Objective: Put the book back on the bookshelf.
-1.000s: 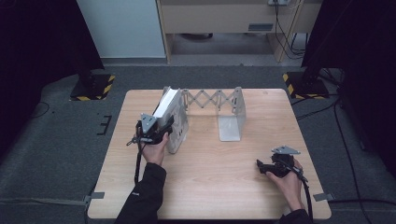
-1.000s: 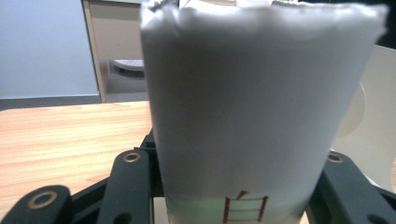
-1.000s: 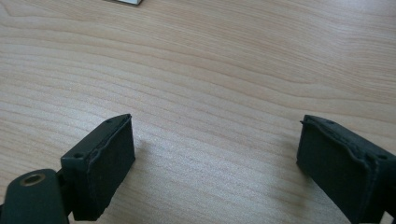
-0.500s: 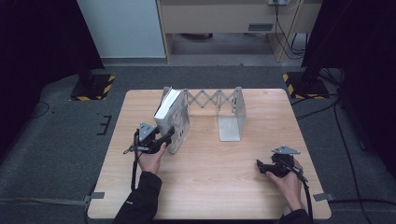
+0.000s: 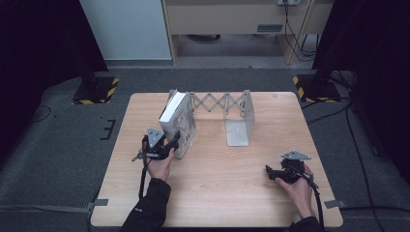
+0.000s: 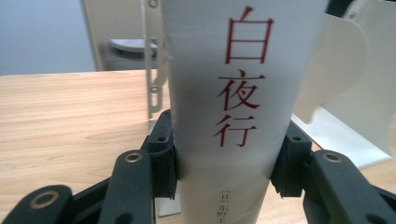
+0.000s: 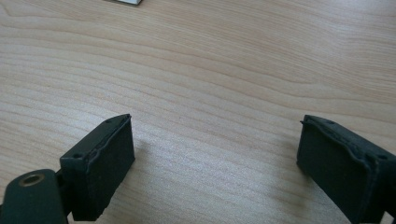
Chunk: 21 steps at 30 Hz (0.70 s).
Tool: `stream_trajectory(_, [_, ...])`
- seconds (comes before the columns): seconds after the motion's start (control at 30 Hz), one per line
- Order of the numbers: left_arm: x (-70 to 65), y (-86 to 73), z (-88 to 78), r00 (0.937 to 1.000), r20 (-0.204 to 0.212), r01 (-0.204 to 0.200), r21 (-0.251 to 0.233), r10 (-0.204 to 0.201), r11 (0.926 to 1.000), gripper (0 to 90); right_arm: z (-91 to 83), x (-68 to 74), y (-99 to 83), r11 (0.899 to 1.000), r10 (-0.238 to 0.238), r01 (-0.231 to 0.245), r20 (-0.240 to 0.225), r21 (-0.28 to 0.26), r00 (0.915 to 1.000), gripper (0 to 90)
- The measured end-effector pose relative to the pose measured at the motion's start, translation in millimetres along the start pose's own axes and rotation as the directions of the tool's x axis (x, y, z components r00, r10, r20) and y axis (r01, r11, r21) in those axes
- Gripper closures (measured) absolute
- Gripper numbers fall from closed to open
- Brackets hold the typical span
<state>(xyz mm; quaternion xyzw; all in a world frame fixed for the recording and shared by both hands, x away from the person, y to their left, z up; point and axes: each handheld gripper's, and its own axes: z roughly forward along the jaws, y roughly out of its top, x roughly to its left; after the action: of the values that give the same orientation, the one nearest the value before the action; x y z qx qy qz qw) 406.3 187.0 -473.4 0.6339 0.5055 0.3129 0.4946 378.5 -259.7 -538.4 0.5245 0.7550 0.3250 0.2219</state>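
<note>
Left claw [image 6: 223, 175] pinching white book [image 6: 233, 93] spine, both pads touching; right claw [image 7: 215, 161] spread above table [image 7: 210, 70].

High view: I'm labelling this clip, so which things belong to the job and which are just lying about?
In use:
- white book, clamped at its spine by the left tool
- expanding book rack holding it

Idle:
- right tool, open over bare table
- floor cables
</note>
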Motion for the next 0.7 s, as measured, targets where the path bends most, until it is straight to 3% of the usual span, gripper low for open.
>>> stream_trajectory(0.13, [-0.5,1.4,6.3,0.9998,-0.021,0.008,-0.009,-0.008,0.9999,51.9,0.0,-0.1,0.0,1.0,-0.001,0.001,0.0,0.0,1.0,11.2])
stream_trajectory(0.33, [1.4,1.5,14.7,0.9993,-0.016,0.035,-0.03,-0.035,0.9989,51.4,0.2,-0.1,0.1,1.0,-0.001,0.001,0.0,0.0,1.0,11.0])
stream_trajectory(0.43, [6.5,-0.4,15.9,0.9965,0.051,0.068,-0.032,-0.066,0.9972,48.0,0.2,0.0,0.1,1.0,-0.001,0.001,0.001,0.0,1.0,11.0])
stream_trajectory(0.53, [7.5,-2.3,13.7,0.9939,0.082,0.076,-0.028,-0.073,0.9967,44.9,0.2,0.0,0.1,1.0,-0.001,0.001,0.001,0.0,1.0,11.0])
stream_trajectory(0.6, [7.2,-4.4,8.8,0.9937,0.102,0.049,-0.013,-0.048,0.9987,44.1,0.2,0.0,0.1,1.0,-0.001,0.001,0.001,0.0,1.0,11.0])
stream_trajectory(0.7, [8.4,-6.1,2.1,0.9898,0.136,0.042,0.009,-0.043,0.9991,42.7,0.2,0.0,0.1,1.0,-0.001,0.001,0.001,0.0,1.0,11.0])
